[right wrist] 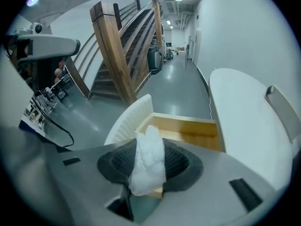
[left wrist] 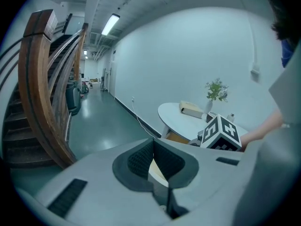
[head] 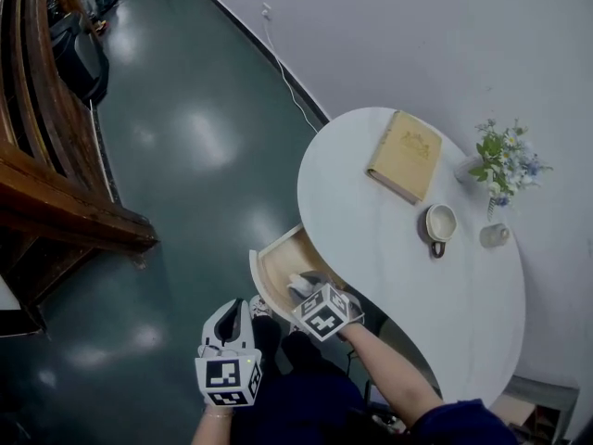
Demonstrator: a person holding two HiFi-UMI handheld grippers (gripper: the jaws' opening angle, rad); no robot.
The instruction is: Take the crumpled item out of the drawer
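Observation:
A white crumpled wad of paper sticks up between the dark pads of my right gripper, which is shut on it. Just beyond it the wooden drawer stands pulled out from under the white table. In the head view my right gripper is over the near end of the open drawer. My left gripper hangs below and left of the drawer, over the floor. Its pads meet with nothing between them.
On the oval table lie a tan book, a cup, a small jar and a vase of flowers. The drawer's ribbed white front faces a wooden staircase. A cable runs along the wall.

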